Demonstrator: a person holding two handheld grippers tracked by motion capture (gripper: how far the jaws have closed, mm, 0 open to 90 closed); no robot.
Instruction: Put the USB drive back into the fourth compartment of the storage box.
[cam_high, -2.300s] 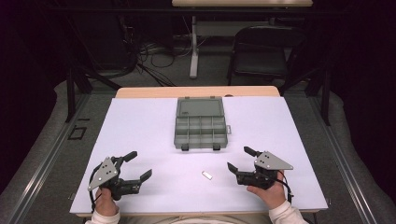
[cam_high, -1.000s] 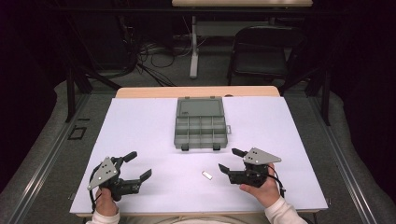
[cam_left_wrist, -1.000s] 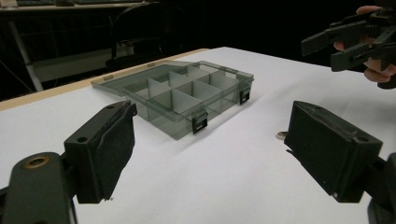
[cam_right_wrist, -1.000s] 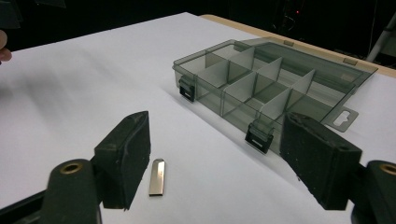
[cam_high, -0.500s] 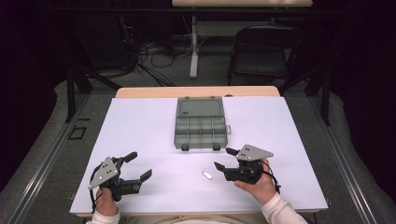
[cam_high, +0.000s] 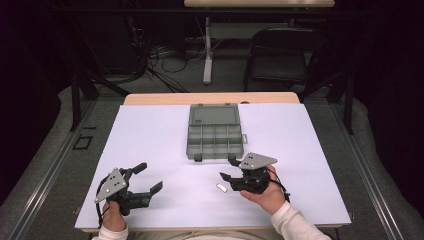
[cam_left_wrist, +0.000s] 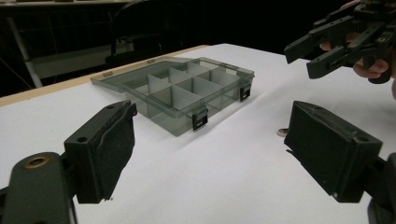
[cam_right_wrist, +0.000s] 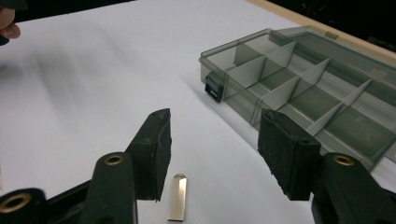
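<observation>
High view, change: against the earlier frames the right gripper (cam_high: 231, 176) has slid left across the white table (cam_high: 150, 140) toward the small metal piece (cam_high: 221, 188), and its jaws have just been closing, with nothing between them.
High view, meaning: judged as the approach to a pick-up; the piece is not yet gripped.
High view, piece: lies flat on the sheet, near the person's edge, just left of the right gripper's tips and nearer than the open compartment box (cam_high: 215, 132).
High view, left gripper: the left gripper (cam_high: 150, 178) sits at the near left as before, jaws spread wide, holding nothing.
Left gripper view, jaws: both pads stand far apart over bare table, empty.
Left gripper view, piece: a sliver of it (cam_left_wrist: 281, 133) peeps out beside the right-hand jaw; the box (cam_left_wrist: 187, 95) lies beyond, lid folded back.
Left gripper view, other hand: the right gripper (cam_left_wrist: 301, 58) hangs at the far right, above the table, jaws partly open.
Right gripper view, jaws: about half open, clear of everything.
Right gripper view, piece: the small metal piece (cam_right_wrist: 177, 202) lies just beside the left-hand pad, below the gap, not between the pads.
Right gripper view, axis: a narrow flat strip, long axis running along the gripper's reach, its tapered end pointing away from the camera.
Right gripper view, box: the compartments in sight (cam_right_wrist: 299, 88) look empty.
</observation>
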